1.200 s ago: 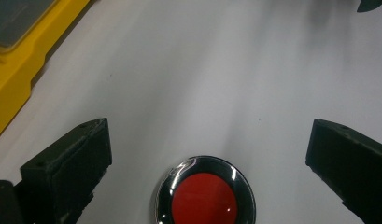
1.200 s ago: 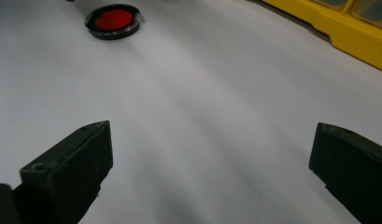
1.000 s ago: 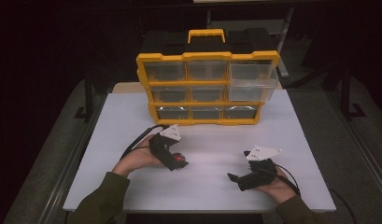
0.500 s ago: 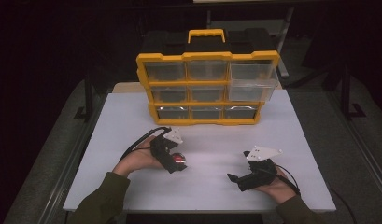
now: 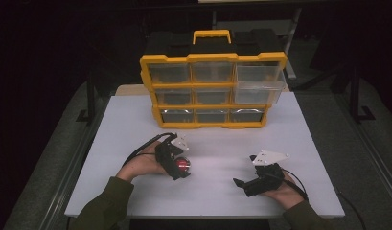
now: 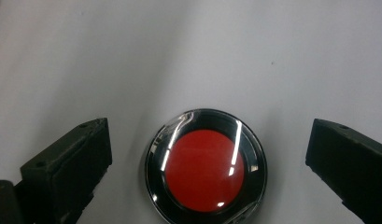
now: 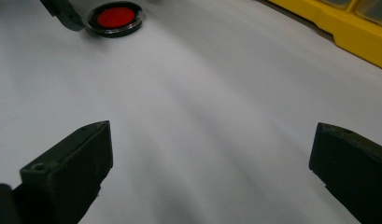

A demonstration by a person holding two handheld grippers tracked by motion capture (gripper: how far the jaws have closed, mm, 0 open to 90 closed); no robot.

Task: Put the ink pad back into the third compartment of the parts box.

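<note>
**Small round case between wide left tongs, flat on the desk**

The round red-centred case lies flat on the white desk, nearer the front edge than the back and left of the middle. It sits between the jaws of the left tongs, which stand wide on either side with clear gaps, touching nothing. The right tongs are wide too and hold nothing; they rest near the front edge, right of the middle and well apart from the case. The yellow drawer organiser stands at the back edge, one clear drawer on its right side pulled partly out.

The case looks like a shallow puck: a red disc under a glossy clear lid with a dark rim. It is probably light, stiff and slippery, since the lid throws bright reflections. The low rim gives little height to grip, so the jaws should close across its widest line, low against the desk, squarely on opposite sides. A hard or off-centre squeeze could make it squirt out or pop the lid.
</note>
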